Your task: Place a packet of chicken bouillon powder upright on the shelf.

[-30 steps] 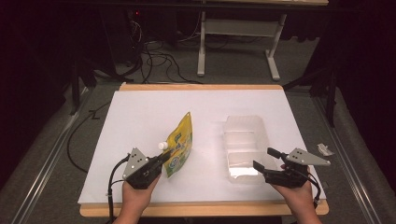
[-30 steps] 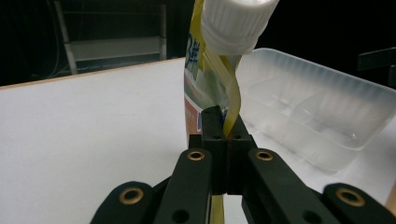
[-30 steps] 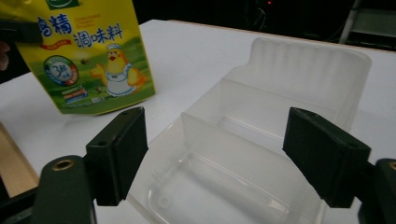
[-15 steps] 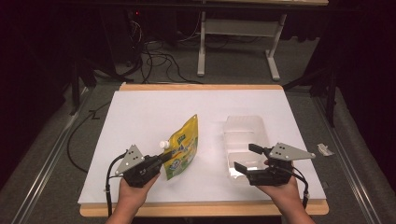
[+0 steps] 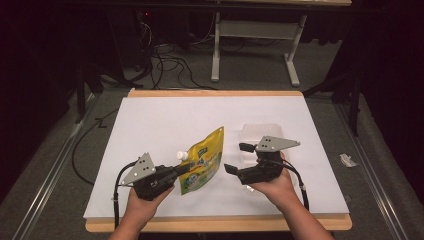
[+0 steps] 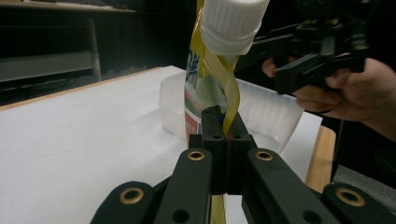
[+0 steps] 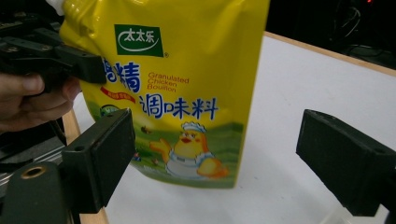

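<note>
White table (image 5: pixel 150 120) lay under a clear tub (image 5: pixel 260 134) at right. My left gripper (image 5: pixel 181 170) pinched the yellow pouch (image 5: pixel 202 160) beside its cap (image 5: pixel 182 155), near centre. My right gripper (image 5: pixel 239 159), jaws spread, needed to take the pouch's lower edge squarely.

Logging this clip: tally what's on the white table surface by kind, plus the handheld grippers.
Yellow spouted pouch: 1, shut in the left gripper
Clear plastic container: 1, partly behind the right gripper
Handheld grippers: 2, the right one open
Total: 4
</note>
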Motion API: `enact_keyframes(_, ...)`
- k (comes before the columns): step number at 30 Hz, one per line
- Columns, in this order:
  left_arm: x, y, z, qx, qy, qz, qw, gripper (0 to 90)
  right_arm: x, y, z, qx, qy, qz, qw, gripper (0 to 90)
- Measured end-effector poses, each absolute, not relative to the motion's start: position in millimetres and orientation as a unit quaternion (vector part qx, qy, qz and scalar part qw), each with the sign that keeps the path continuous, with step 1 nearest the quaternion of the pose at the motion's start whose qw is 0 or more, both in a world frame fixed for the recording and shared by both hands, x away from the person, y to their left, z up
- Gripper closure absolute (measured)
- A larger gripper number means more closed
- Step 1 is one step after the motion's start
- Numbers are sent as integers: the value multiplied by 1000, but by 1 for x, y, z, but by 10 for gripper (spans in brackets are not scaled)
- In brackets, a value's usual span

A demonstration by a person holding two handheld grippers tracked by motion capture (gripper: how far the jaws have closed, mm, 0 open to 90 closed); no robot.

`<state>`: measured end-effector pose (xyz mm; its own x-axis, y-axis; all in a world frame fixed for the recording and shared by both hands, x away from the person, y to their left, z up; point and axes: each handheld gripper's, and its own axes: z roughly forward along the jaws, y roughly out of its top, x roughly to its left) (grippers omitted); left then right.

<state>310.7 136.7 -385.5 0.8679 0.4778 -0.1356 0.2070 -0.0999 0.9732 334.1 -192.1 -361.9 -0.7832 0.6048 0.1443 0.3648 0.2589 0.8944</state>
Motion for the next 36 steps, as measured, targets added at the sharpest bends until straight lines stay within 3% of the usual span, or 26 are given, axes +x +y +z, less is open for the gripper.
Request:
enact_keyframes(16,296,134,-380,731,175,68,656,900,342,-168,-366,253,795,550,43,163)
enact_keyframes(17,297,134,-381,734,174,68,653,900,342,-167,-367,243,793,558,31,213)
enact_keyframes(21,298,134,-382,733,177,69,653,900,340,-165,-367,230,795,560,19,265)
enact_keyframes(25,304,141,-383,735,205,90,641,900,340,-171,-367,220,789,573,7,465)
enact_keyframes(28,308,144,-388,732,229,100,634,900,335,-169,-366,204,794,573,3,554)
enact_keyframes(36,309,144,-391,729,248,115,628,900,323,-160,-374,203,799,565,21,628)
